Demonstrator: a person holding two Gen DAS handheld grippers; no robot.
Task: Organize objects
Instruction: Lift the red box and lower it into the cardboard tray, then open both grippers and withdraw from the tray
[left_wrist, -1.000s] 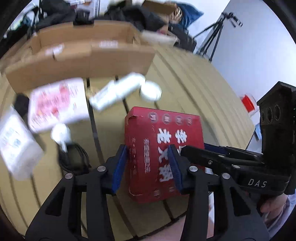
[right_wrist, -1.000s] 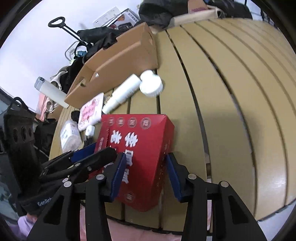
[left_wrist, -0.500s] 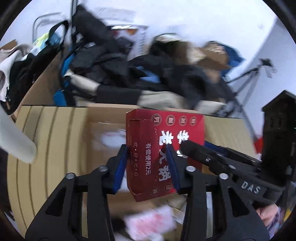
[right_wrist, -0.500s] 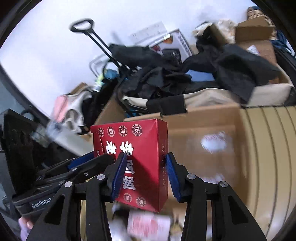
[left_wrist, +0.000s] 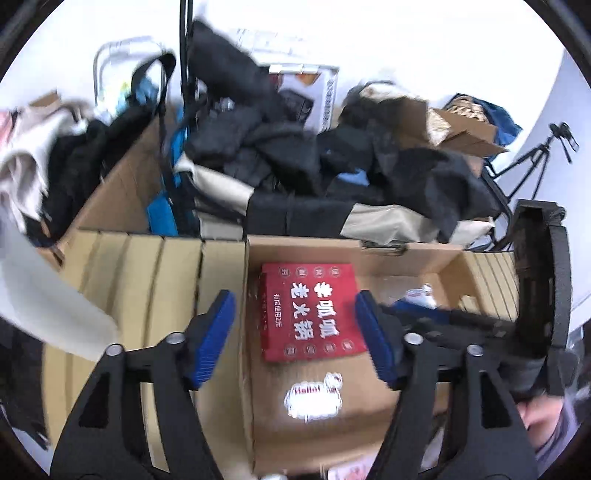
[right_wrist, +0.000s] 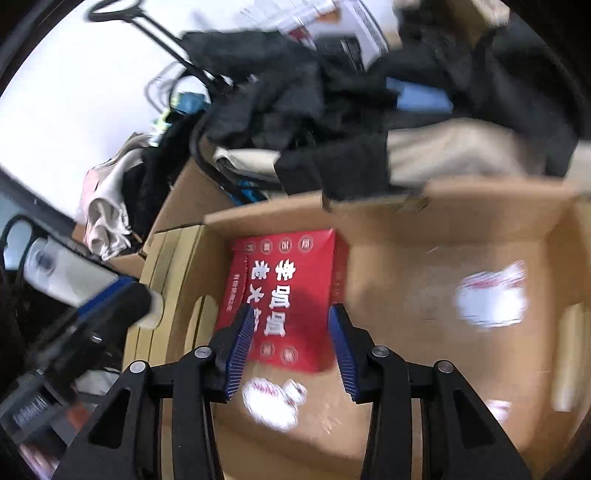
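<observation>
The left gripper has just been opening, and its blue-padded jaws now stand wide, with clear gaps on both sides of the red carton seen between them, so it holds nothing. The right gripper has its jaws at a middling width around the near end of the same carton; the picture is smeared by motion, so whether its pads press the sides or stand just off them cannot be told. The carton, printed with white Chinese characters, is inside an open cardboard box, printed face up, close to the box's far wall and left corner; it appears to rest on the box floor. Near it on the floor are a small white-and-red packet and, farther right, another blurred white item. The box sits on a slatted pale wooden table, with dark clothing and bags heaped beyond. The carton looks like thin paperboard: probably light and fairly stiff, though its broad faces would dent under a hard squeeze. Judging by its shape, the best hold is across the two long side edges near the middle, with modest pressure.
</observation>
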